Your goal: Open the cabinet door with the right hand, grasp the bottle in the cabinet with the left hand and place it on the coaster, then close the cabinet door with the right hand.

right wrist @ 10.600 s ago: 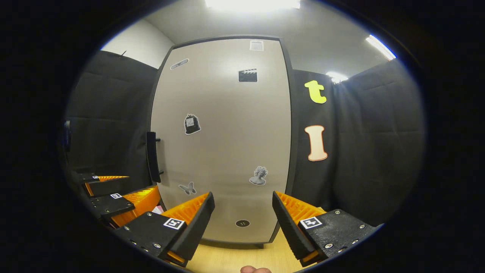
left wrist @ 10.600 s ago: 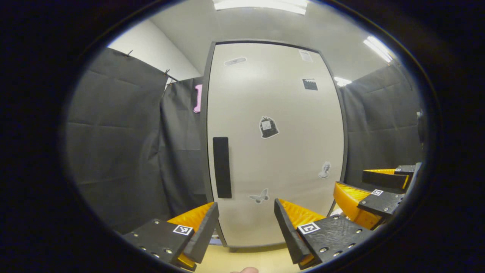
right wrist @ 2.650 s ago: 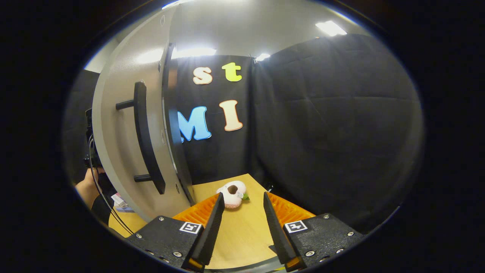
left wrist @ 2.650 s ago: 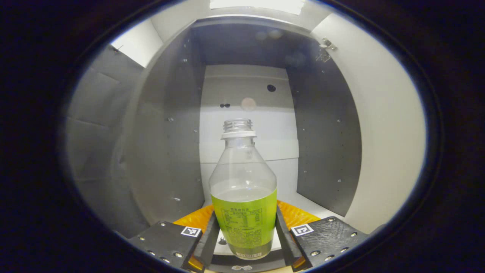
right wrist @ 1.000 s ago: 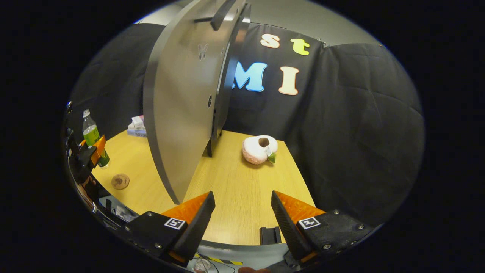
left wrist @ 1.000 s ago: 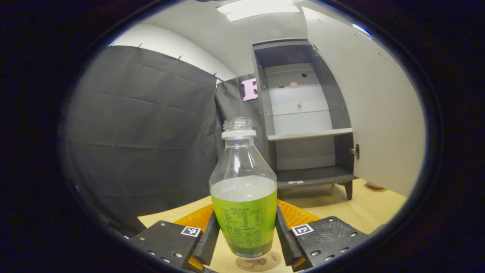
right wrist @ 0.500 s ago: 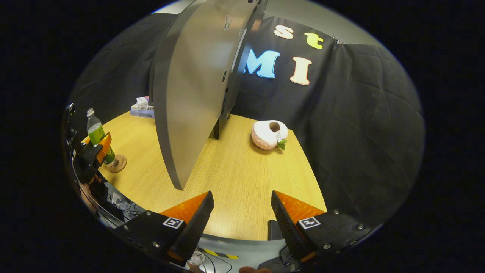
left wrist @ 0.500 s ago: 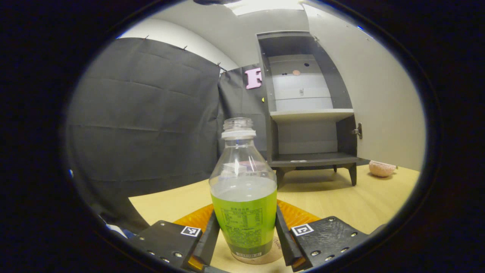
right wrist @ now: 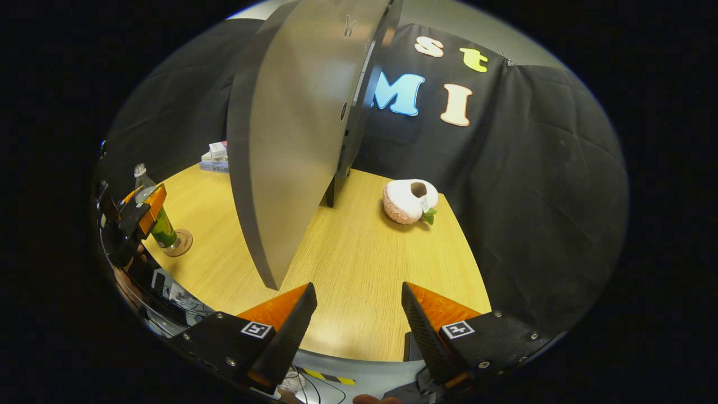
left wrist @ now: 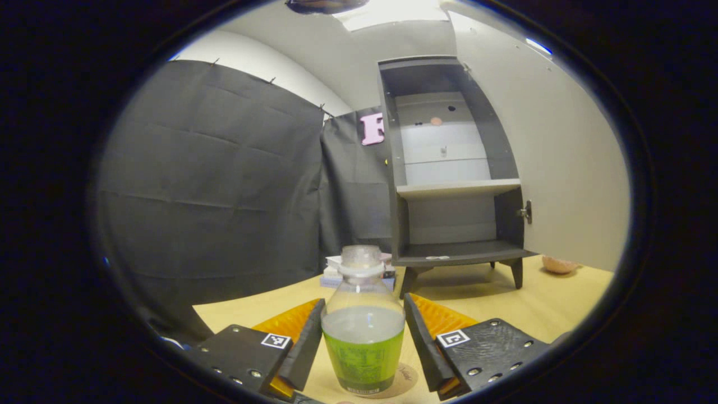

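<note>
The clear bottle (left wrist: 363, 336) with green drink and a green label stands upright on the round coaster (left wrist: 406, 373) on the wooden table. My left gripper (left wrist: 364, 303) is open, one finger on each side of the bottle with a small gap to it. The grey cabinet (left wrist: 449, 185) stands behind with its door (left wrist: 561, 157) swung wide open. In the right gripper view the door (right wrist: 291, 129) is edge-on, with the bottle (right wrist: 162, 227), the coaster (right wrist: 183, 244) and the left gripper (right wrist: 140, 209) at the far left. My right gripper (right wrist: 359, 294) is open and holds nothing, above the table's near edge.
A pink-and-white plush toy (right wrist: 408, 203) lies on the table (right wrist: 359, 264) right of the cabinet. A small stack of books and boxes (right wrist: 216, 159) sits left of the cabinet, behind the bottle. Black cloth walls close in the booth.
My left gripper has let go of the bottle: its fingers spread apart and it lifted, so the bottle sits lower in its view. The right gripper barely shifted.
</note>
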Available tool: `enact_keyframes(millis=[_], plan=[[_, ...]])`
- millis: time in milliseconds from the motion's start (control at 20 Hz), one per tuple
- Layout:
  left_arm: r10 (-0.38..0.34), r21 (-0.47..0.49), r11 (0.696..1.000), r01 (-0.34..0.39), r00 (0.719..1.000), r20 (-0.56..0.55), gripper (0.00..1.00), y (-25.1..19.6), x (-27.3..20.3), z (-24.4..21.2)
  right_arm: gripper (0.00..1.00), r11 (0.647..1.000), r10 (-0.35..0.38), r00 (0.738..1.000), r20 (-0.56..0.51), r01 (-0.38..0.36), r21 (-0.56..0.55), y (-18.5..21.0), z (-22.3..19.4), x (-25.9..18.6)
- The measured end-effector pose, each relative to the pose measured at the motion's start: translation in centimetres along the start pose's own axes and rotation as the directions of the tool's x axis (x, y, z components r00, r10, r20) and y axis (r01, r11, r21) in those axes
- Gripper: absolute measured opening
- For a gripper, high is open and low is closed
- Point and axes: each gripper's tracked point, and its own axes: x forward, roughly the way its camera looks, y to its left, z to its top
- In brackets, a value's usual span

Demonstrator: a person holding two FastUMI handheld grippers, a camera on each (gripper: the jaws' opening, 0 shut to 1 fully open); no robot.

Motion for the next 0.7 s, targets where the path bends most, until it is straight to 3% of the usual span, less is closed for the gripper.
enact_keyframes(millis=[200,250,650,700], plan=[[-0.009,0.009,1.0,0.008,0.999,0.05,0.85,0.1,-0.5,4.2,0.94,1.0,0.005,1.0,0.017,-0.006,0.021,-0.2,0.6,0.1],[-0.011,0.015,1.0,0.01,0.998,0.065,0.78,0.3,-0.7,5.4,0.94,1.0,0.006,1.0,0.021,-0.007,0.02,-0.2,0.8,0.0],[-0.022,0.057,0.998,0.015,0.992,0.126,0.78,1.4,-2.4,16.6,0.94,0.997,-0.011,0.997,0.082,0.004,0.08,-2.1,4.1,-0.9],[-0.017,0.056,0.998,0.01,0.992,0.126,0.85,1.7,-2.7,18.1,0.94,0.996,-0.016,0.995,0.098,0.007,0.093,-2.4,4.8,-1.2]])
